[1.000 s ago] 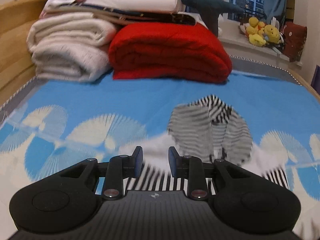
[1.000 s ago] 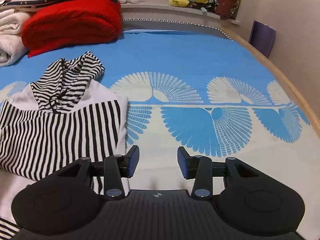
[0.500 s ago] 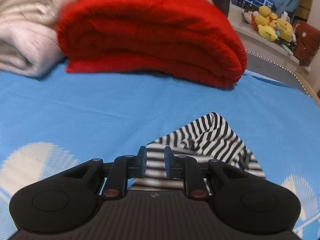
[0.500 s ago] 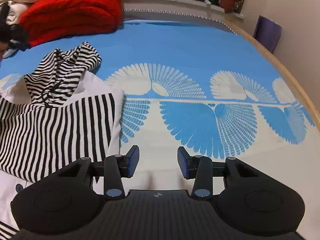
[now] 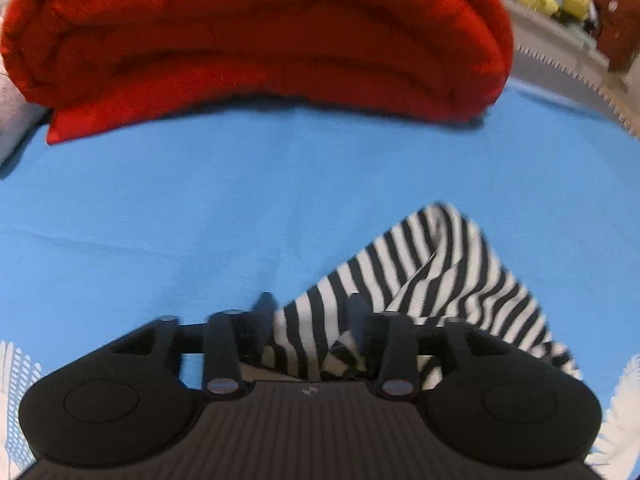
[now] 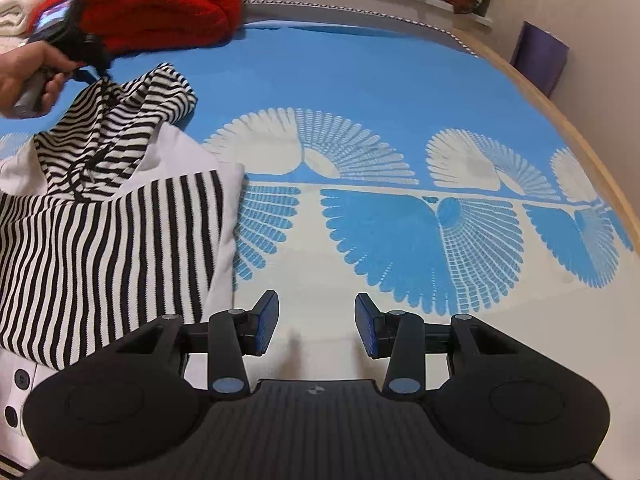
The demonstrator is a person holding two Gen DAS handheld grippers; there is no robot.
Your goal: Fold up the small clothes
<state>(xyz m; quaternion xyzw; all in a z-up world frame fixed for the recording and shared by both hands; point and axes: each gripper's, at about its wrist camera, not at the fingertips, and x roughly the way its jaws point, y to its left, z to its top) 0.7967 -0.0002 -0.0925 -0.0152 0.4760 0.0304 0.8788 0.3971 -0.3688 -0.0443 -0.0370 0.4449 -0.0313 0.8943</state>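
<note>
A second ago the left gripper (image 5: 312, 316) hung back over the black-and-white striped body of the small hooded garment (image 6: 100, 240); it has since swept forward and dipped to the garment's striped hood (image 5: 420, 272), so the folded red blanket (image 5: 256, 36) beyond its jaws now looms far larger. Its jaws narrowed on the way and are now opening, with a fold of hood cloth lying between them. In the right wrist view, the person's hand (image 6: 28, 72) has come into sight at the hood's far edge.
</note>
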